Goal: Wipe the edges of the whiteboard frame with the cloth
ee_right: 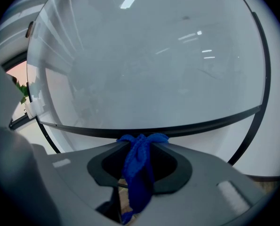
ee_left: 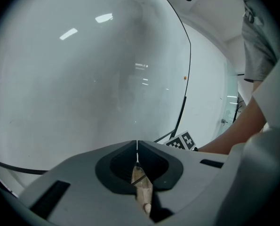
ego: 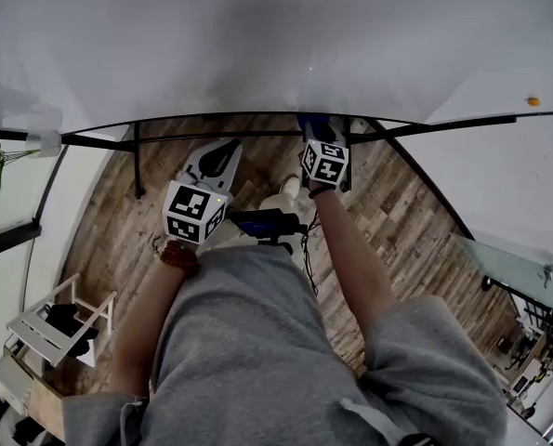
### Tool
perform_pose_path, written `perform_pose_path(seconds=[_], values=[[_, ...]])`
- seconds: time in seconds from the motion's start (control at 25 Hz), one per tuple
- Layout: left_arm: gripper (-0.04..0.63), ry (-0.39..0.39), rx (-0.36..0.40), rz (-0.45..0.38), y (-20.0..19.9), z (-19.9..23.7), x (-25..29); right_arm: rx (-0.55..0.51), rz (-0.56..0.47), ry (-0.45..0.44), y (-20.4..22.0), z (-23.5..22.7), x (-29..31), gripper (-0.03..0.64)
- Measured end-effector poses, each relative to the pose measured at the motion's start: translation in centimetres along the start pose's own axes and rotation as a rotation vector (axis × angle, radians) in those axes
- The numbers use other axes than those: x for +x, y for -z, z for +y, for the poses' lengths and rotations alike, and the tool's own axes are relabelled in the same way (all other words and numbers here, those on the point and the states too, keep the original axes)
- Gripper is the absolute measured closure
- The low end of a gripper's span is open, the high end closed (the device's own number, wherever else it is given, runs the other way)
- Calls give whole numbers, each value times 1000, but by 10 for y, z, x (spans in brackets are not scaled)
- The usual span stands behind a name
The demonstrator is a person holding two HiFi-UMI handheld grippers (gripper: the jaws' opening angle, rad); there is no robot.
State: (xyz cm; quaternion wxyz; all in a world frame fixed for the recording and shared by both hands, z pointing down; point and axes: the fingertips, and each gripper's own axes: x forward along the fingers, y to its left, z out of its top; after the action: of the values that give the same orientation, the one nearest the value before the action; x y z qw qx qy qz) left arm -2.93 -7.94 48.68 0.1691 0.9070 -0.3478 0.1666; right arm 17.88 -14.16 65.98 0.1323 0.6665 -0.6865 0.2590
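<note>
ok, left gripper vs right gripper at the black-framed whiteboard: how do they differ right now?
The right gripper is shut on the blue knitted cloth; the left gripper has its jaws together on nothing. The right gripper's cloth meets the whiteboard's black bottom frame edge; the left gripper sits further back, angled. Both face the board.

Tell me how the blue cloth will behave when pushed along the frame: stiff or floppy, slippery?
Probably floppy: the blue cloth hangs in soft folds where the right tongs pinch it. Likely light, as it bunches small. Its knitted-looking surface should drag rather than slip on the black frame.
</note>
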Motion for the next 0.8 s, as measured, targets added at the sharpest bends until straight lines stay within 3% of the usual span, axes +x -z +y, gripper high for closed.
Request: perform_pose_path(seconds=[0.8], values=[[580, -22, -57, -28, 15, 38, -35, -21, 21, -6, 4, 47, 8, 477]])
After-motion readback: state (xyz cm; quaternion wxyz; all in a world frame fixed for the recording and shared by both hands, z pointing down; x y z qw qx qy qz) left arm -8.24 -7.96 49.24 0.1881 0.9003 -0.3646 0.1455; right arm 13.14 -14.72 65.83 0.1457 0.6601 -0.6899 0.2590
